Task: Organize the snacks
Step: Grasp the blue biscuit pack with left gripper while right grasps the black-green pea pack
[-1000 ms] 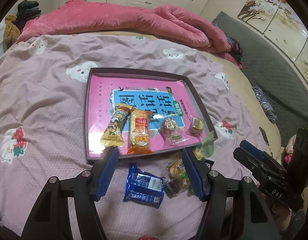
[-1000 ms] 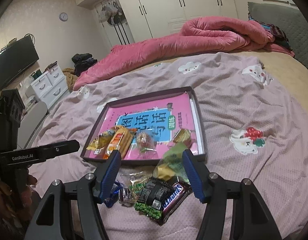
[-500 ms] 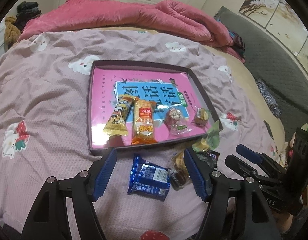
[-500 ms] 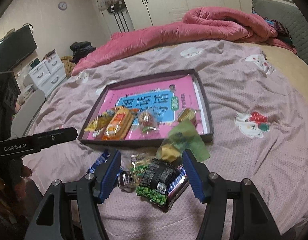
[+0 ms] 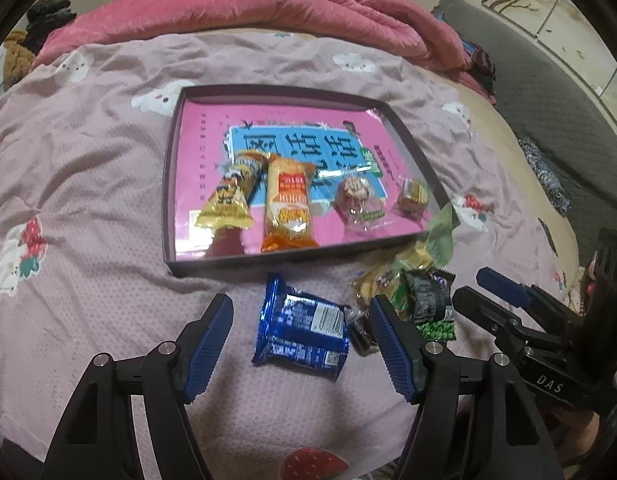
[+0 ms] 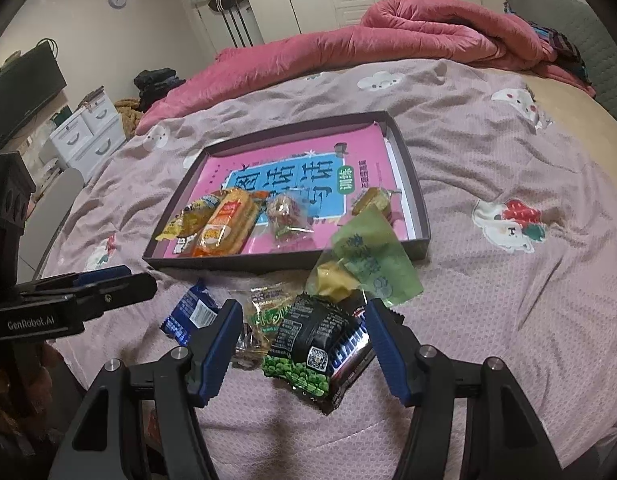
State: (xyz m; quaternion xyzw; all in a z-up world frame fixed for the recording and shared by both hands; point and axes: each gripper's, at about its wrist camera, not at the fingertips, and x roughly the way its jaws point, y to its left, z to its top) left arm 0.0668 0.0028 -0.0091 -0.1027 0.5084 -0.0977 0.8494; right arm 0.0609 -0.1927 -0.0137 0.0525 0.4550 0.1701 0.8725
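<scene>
My left claw [image 5: 300, 344] hangs wide open over a blue wafer packet [image 5: 302, 330]: light, crinkly, probably slippery, best pinched across its middle.

Four snacks [image 5: 286, 204] in tray [image 5: 170, 184], loose wrappers [image 6: 308, 340] before it on bed [image 5: 76, 152]

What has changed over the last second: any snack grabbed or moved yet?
Nothing grabbed. Both grippers have come down closer: the left gripper now straddles the blue packet, the right gripper the black-and-green packet, both open. The four snacks in the tray and the loose pile have not shifted.
</scene>
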